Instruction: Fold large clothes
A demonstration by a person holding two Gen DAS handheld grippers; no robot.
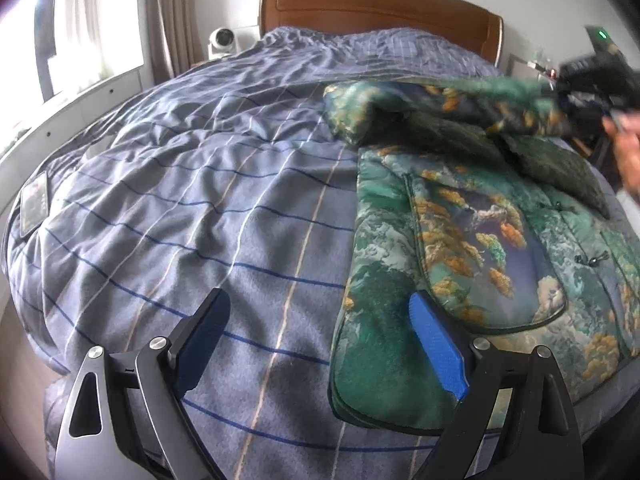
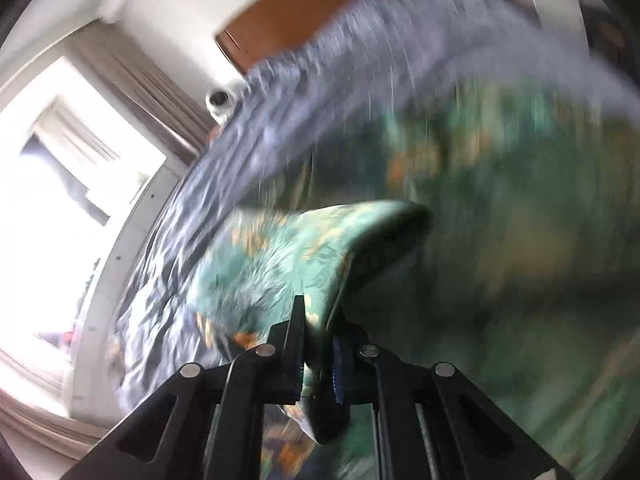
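A green padded jacket (image 1: 480,240) with orange and blue print lies on the right side of the bed. My left gripper (image 1: 320,320) is open and empty, low over the near edge of the bed, its right finger (image 1: 436,344) over the jacket's near left edge. My right gripper (image 2: 318,332) is shut on a fold of the jacket (image 2: 320,252) and holds it lifted; that view is blurred. In the left wrist view the right gripper (image 1: 596,76) shows at the far right, holding a sleeve (image 1: 440,100) stretched above the jacket.
The bed has a blue-grey striped cover (image 1: 200,200) and a brown headboard (image 1: 380,4). A phone (image 1: 34,204) lies at the bed's left edge. A white camera (image 1: 220,40) stands by the headboard. A window and curtains are on the left.
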